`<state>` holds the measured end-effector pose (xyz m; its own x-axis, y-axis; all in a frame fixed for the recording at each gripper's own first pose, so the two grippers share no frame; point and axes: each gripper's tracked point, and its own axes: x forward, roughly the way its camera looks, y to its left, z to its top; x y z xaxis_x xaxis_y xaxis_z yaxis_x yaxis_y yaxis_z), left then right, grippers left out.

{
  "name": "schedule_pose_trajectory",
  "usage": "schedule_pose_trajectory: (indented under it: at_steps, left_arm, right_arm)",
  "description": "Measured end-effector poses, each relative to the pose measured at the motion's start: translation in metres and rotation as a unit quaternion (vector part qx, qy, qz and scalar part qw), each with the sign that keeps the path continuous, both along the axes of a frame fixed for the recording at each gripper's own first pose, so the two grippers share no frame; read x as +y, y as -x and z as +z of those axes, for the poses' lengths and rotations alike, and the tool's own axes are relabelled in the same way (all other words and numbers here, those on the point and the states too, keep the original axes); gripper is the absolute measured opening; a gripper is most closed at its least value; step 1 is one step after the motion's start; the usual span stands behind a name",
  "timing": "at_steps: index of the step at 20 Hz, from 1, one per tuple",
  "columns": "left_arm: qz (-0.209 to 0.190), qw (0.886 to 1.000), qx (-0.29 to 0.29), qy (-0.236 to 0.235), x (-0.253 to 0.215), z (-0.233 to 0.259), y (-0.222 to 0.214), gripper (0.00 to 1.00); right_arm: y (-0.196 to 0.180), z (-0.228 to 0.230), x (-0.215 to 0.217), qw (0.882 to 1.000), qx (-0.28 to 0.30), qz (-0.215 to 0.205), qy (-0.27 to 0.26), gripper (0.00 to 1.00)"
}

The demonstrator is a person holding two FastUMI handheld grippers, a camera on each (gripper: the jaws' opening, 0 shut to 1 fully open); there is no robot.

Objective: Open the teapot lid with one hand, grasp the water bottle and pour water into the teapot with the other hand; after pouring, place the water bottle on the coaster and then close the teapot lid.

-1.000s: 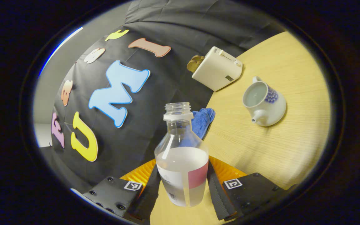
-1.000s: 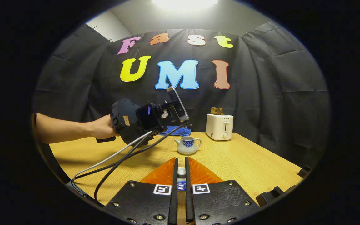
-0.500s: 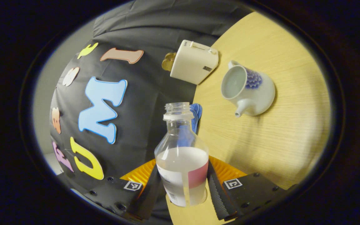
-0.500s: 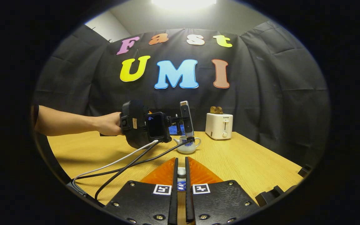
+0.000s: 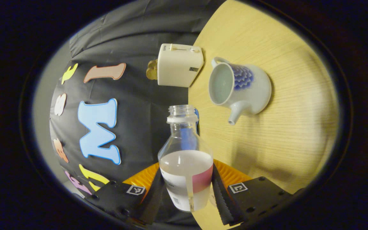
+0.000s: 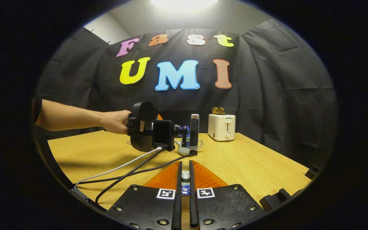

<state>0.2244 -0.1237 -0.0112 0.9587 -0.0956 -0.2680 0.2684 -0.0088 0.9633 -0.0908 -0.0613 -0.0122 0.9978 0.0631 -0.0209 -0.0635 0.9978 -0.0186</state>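
Water bottle [image 5: 185,159], uncapped and pinched by the left gripper [image 5: 187,188], is tilting beside the open teapot [image 5: 240,88]; next, align its mouth over the opening, while the right gripper [image 6: 184,188] pinches the teapot lid [image 6: 185,176].

Open tabletop [image 5: 286,127] lies between the fingers and the teapot [image 5: 240,88]; a toaster [image 5: 179,65] stands just beyond it.
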Motion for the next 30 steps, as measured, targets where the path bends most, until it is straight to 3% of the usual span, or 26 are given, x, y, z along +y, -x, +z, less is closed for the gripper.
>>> schedule_pose_trajectory:
  at_steps: [14, 30]
  left_arm:
    - [-0.026, 0.992, -0.01, -0.126, -0.014, 0.013, -0.001, 0.87]
    - [-0.045, 0.976, -0.006, -0.214, -0.017, 0.018, 0.0, 0.85]
  right_arm:
    - [0.0, -0.004, -0.009, 1.0, 0.004, -0.006, -0.008, 0.1]
    - [-0.002, -0.01, -0.011, 1.0, 0.018, -0.004, -0.005, 0.1]
